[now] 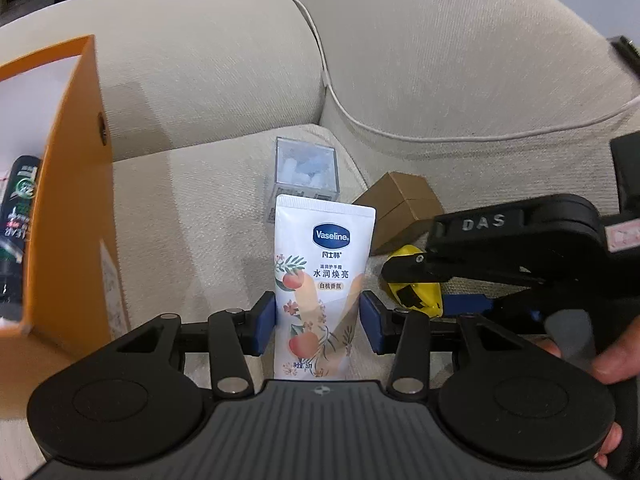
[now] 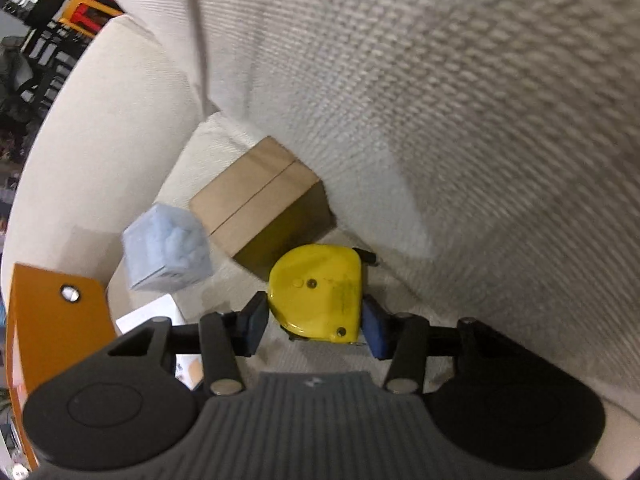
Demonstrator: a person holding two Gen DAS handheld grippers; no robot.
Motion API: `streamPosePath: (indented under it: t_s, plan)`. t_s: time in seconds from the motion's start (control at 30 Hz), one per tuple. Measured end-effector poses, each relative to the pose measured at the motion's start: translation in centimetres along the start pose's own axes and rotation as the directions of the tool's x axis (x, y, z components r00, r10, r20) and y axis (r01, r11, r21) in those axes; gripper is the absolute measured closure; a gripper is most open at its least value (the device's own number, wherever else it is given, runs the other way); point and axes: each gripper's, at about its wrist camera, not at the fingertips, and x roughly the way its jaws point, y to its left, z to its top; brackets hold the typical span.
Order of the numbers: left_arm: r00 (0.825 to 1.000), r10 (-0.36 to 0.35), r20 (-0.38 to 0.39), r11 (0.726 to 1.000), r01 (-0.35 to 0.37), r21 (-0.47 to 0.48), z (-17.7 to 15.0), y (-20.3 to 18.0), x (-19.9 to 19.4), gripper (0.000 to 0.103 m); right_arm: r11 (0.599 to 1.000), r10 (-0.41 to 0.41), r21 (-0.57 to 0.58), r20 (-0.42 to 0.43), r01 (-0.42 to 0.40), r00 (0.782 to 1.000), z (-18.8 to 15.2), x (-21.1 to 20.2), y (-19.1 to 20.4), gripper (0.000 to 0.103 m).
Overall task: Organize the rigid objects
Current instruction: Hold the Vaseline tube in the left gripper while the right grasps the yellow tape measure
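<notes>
Two grippers, both gripping: left gripper (image 1: 318, 322) jaws clamp the Vaseline tube (image 1: 322, 280) (upright), right gripper (image 2: 316, 326) jaws pinch the yellow tape measure (image 2: 318, 292) on the sofa (image 1: 208, 216).

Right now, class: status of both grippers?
Left gripper shut on Vaseline tube. Right gripper shut on yellow tape measure. Orange box left; nothing blocking.

Soft indoor light is falling evenly over the sofa (image 1: 440, 60) in my left view, and the orange box (image 1: 76, 200) is casting a faint shadow onto the cushion behind it. The tube (image 1: 324, 280) is showing sharp, its print readable. My right view is smearing: the clear cube (image 2: 166, 254) is blurring, and the sofa weave is streaking toward the right edge. Both views are bending strongly at their corners, where they are going dark.
</notes>
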Motion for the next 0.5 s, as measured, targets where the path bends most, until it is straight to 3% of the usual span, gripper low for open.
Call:
streamPosePath:
  t_s: [0.2, 0.27, 0.5]
  plan:
    - [0.998, -0.006, 0.057, 0.999, 0.008, -0.037, -0.9, 0.7, -2.4, 0.058, 0.991, 0.059, -0.121, 0.037, -0.054, 0.998, -1.9, -2.6, 1.0, 0.054]
    - [0.997, -0.015, 0.071, 0.998, 0.019, -0.055, -1.2, 1.0, -3.0, 0.079, 0.987, 0.085, -0.142, 0.037, -0.079, 0.996, -2.4, -3.1, 1.0, 0.054]
    - [0.992, -0.062, 0.109, 0.99, 0.075, -0.116, -2.8, 2.0, -5.2, 0.083, 0.955, 0.149, -0.265, 0.044, -0.133, 0.988, -4.5, -5.1, 2.5, 0.054]
